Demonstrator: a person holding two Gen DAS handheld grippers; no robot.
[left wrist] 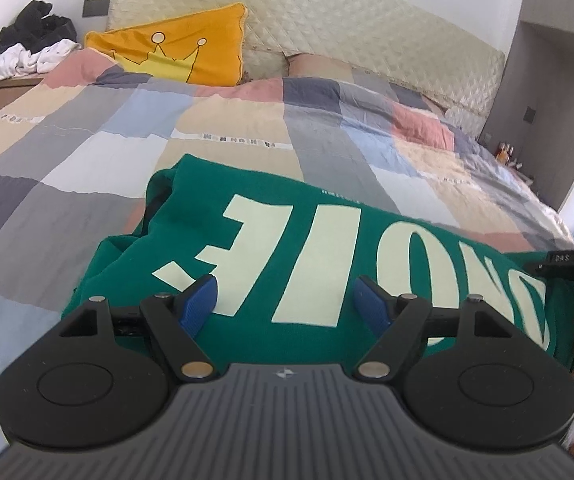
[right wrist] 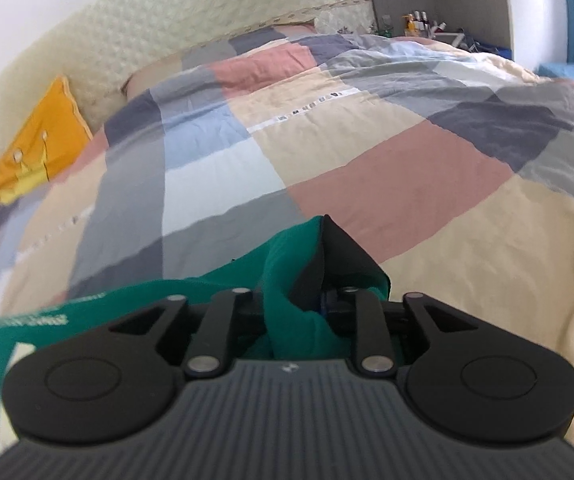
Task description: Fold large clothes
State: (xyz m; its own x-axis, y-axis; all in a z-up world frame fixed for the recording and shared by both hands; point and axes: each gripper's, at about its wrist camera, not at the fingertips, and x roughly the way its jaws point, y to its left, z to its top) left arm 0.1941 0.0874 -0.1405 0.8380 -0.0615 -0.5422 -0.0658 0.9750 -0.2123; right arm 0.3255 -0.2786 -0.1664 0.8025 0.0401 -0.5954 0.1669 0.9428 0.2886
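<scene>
Green sweatshirt (left wrist: 287,240) lies crosswise on quilt (left wrist: 87,140), lettering inverted.

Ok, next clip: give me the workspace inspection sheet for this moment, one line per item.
Surface: bed with patchwork duvet, fairly smooth.
Job's things: green sweatshirt with large pale lettering, lying on the duvet, partly folded; its edge bunches up at the right.
Clutter: yellow crown cushion at the headboard; heap of dark and white clothes on a box beside the bed.
Grippers: left gripper open, poised over the lettering, nothing between its fingers; right gripper has green fabric bunched between its fingers; whether it is clamped, cannot tell.
Cables: nothing seen.
Surroundings: quilted headboard, small bottles on a far ledge.
</scene>
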